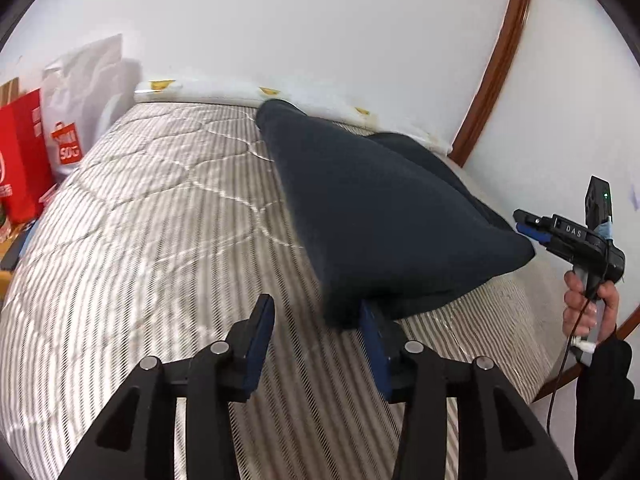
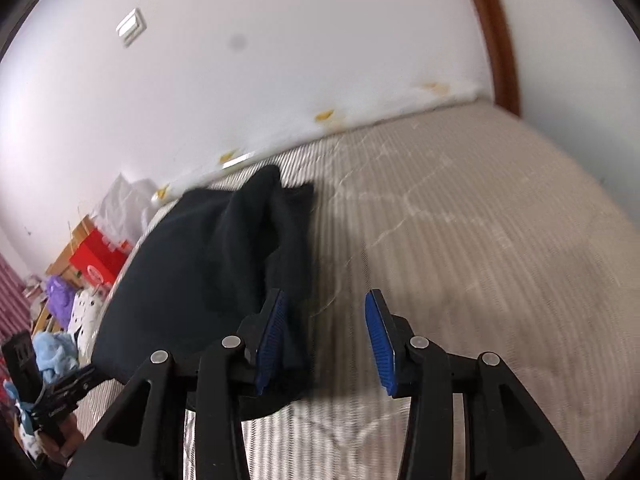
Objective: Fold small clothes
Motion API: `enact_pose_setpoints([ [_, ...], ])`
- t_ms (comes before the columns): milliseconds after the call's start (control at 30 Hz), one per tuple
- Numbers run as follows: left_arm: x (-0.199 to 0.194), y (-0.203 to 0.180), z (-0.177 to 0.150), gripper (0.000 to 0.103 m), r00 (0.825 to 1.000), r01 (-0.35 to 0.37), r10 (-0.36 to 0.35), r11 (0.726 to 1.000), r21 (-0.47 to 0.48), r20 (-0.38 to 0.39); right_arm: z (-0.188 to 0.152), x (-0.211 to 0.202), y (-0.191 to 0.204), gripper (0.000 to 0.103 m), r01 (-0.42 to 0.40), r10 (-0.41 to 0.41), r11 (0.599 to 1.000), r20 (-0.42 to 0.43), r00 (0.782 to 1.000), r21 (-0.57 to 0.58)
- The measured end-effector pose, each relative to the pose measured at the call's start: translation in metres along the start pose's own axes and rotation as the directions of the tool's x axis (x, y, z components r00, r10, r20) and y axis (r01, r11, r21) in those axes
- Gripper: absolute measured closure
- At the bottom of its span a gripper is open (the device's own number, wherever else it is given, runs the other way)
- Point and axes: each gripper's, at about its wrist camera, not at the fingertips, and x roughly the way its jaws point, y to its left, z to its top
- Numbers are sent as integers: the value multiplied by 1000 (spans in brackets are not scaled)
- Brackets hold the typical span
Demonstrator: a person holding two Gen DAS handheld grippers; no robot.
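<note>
Dark garment (image 1: 384,216) lies between parted, empty left tongs (image 1: 316,344) and right tongs (image 2: 326,340); bare mattress (image 1: 152,216) beyond.

Dark navy fleece garment (image 1: 384,216): near edge smeared w/ motion blur; covers tip of left gripper's right blue pad (image 1: 370,320).
Striped quilted mattress (image 2: 480,240): stripes blurred in right wrist view.
Red paper bag (image 1: 22,156): cut off by left frame edge, print unreadable.
Clutter beside the bed (image 2: 64,312): purple, white, blue items, too blurred to ID.
</note>
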Motion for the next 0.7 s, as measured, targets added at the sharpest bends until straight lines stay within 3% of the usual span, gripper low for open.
enact_pose_setpoints([
  [100, -12, 9, 1, 57, 999, -43, 43, 999, -16, 27, 17, -8, -1, 61, 7, -7, 1000, 20, 1000, -16],
  [267, -8, 22, 31, 53, 996, -64, 67, 996, -64, 51, 57, 10, 24, 61, -10, 10, 996, -3, 1000, -92],
  [400, 11, 26, 63, 51, 996, -59, 64, 995, -78, 59, 82, 49, 58, 57, -55, 45, 988, -72, 996, -143],
  [600, 49, 27, 111, 48, 996, -78, 81, 996, -53, 48, 101, 123, 87, 55, -30, 1, 987, -183, 983, -159],
  [700, 69, 28, 121, 48, 999, -37, 39, 997, -67, 29, 102, 155, 91, 58, -28, -8, 989, -246, 969, -143],
])
